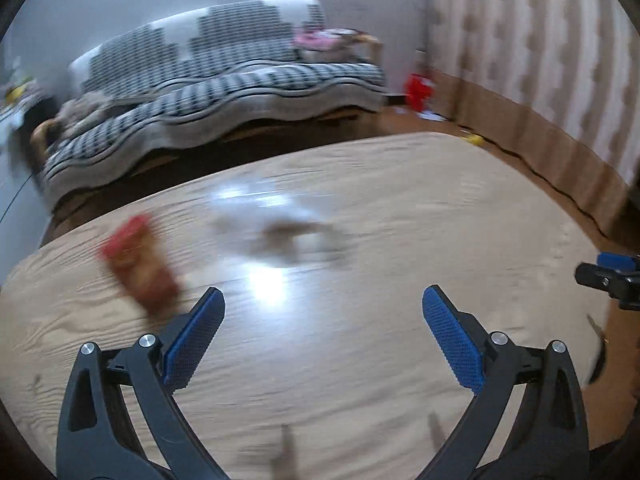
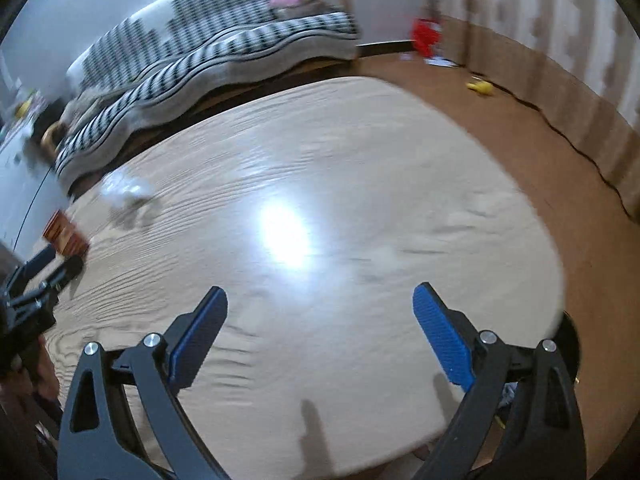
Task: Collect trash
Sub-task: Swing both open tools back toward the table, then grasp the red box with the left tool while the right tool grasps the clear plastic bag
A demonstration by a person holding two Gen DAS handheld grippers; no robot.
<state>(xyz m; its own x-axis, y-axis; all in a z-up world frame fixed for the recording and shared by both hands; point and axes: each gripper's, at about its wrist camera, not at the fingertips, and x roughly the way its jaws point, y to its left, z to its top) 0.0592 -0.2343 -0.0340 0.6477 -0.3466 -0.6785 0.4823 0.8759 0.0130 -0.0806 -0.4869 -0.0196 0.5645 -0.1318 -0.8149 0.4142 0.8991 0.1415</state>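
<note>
A red snack wrapper (image 1: 138,266) lies on the light wooden table (image 1: 380,208), just ahead and left of my left gripper (image 1: 322,306), which is open and empty. A blurred clear wrapper with a brown piece (image 1: 280,226) lies further ahead near the table's middle. In the right wrist view the red wrapper (image 2: 64,234) and the clear wrapper (image 2: 126,196) sit at the far left of the table (image 2: 360,160). My right gripper (image 2: 320,304) is open and empty over bare table. The left gripper (image 2: 36,280) shows at the left edge there; the right gripper (image 1: 612,276) shows at the left wrist view's right edge.
A striped sofa (image 1: 224,76) stands beyond the table's far edge. A red object (image 1: 418,88) and a yellow toy (image 1: 474,138) lie on the floor by the curtain (image 1: 540,60). A dark bin rim (image 2: 570,340) shows beside the table's right edge.
</note>
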